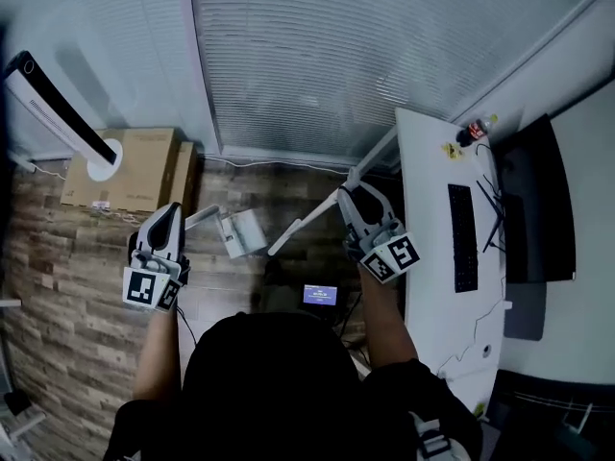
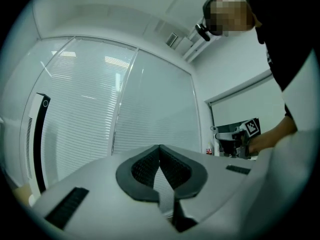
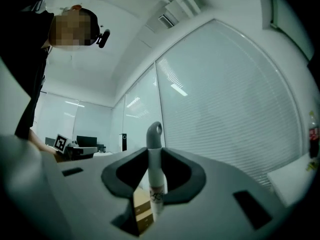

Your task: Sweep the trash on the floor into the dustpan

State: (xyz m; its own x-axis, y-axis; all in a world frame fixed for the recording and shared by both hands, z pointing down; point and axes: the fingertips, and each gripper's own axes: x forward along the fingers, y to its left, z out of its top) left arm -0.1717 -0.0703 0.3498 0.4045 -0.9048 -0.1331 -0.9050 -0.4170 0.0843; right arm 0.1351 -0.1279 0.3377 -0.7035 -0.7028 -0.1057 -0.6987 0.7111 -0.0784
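Grasping the broom handle [image 3: 154, 136] in the right hand-held gripper [image 3: 155, 160], just below its hooked end, probably so the long shaft is free to sweep. Pinching what looks like the thin ribbed handle of the dustpan [image 1: 242, 231] in the left hand-held gripper [image 2: 160, 150], pan between both, over the wooden floor [image 1: 86, 257], left of the table [image 1: 428, 209]. Cannot spot any trash.
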